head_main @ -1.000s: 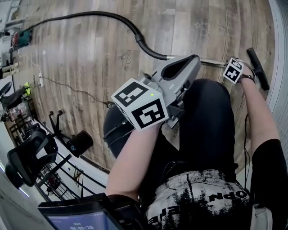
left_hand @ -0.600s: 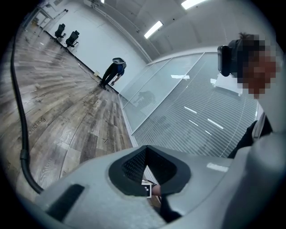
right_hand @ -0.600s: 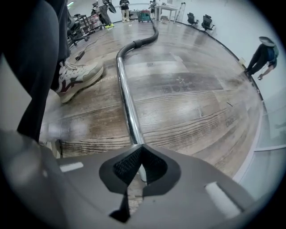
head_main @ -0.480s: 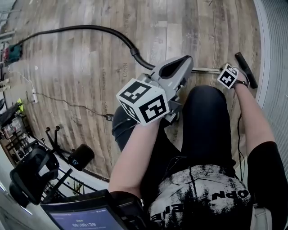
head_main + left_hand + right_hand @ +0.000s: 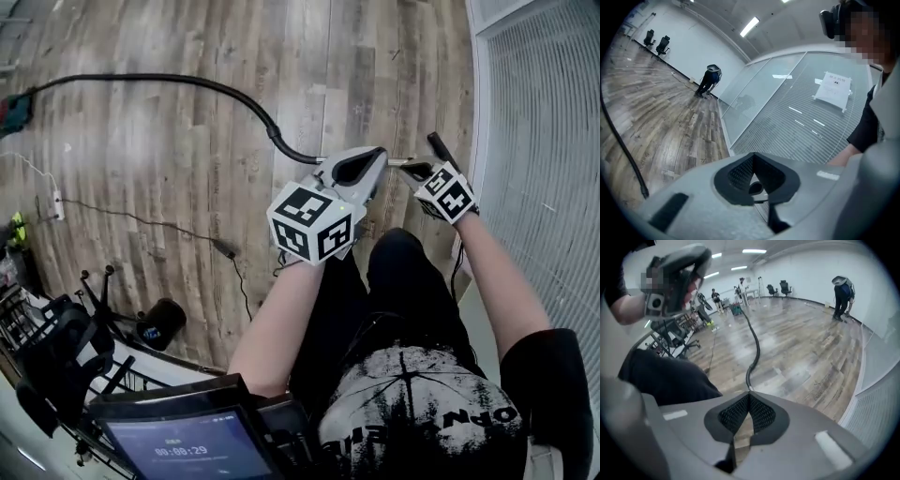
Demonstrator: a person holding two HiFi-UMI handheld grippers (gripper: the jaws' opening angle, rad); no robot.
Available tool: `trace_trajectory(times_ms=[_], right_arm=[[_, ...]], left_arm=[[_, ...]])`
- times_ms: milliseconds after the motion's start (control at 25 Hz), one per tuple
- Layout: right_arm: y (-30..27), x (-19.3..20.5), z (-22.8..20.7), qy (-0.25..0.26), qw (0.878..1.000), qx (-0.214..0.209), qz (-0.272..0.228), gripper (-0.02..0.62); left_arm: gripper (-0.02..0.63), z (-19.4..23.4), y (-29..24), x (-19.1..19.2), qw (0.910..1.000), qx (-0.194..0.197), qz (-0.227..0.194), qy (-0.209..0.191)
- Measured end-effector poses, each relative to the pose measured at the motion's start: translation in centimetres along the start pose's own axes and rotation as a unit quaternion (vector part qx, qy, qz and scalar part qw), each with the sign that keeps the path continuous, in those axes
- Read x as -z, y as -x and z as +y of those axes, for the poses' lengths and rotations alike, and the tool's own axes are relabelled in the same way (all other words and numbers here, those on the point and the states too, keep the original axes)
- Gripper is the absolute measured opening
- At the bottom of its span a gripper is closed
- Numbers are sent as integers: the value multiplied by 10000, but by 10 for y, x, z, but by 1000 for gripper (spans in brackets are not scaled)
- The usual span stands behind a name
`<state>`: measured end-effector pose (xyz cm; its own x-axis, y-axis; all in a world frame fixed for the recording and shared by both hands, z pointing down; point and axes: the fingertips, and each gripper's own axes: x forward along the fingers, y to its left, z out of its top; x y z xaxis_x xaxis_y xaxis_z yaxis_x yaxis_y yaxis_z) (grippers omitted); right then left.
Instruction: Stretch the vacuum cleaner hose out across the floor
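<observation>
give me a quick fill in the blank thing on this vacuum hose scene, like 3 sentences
1. The black hose lies on a ____ floor.
2. The left tool and the right tool both have their jaws ____, holding nothing.
3. In the head view, the black hose runs off toward the upper ____ corner.

Missing words: wooden; shut; left

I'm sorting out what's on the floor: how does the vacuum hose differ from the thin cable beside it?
The vacuum hose is thick; the thin cable is far slimmer. The hose sweeps in one broad arc, while the cable runs almost straight with small kinks. Both are dark and lie flat on the wooden floor.
</observation>
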<state>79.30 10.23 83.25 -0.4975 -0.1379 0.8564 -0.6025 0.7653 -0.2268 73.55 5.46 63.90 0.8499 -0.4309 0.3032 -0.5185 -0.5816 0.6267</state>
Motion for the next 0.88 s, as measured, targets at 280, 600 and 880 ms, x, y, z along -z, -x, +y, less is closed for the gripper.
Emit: trace_trajectory(times_ms=[280, 600, 880], right_arm=[[178, -162, 53, -735, 9743, -417, -2089, 6], [341, -339, 93, -465, 9134, -348, -4029, 6], [375, -358, 96, -78, 8819, -132, -4711, 8]], left_arm=[[0, -65, 54, -108, 9993, 62, 149, -340], [0, -102, 128, -251, 9919, 386, -96, -1208], [0, -111, 127, -275, 9695, 555, -57, -2386]])
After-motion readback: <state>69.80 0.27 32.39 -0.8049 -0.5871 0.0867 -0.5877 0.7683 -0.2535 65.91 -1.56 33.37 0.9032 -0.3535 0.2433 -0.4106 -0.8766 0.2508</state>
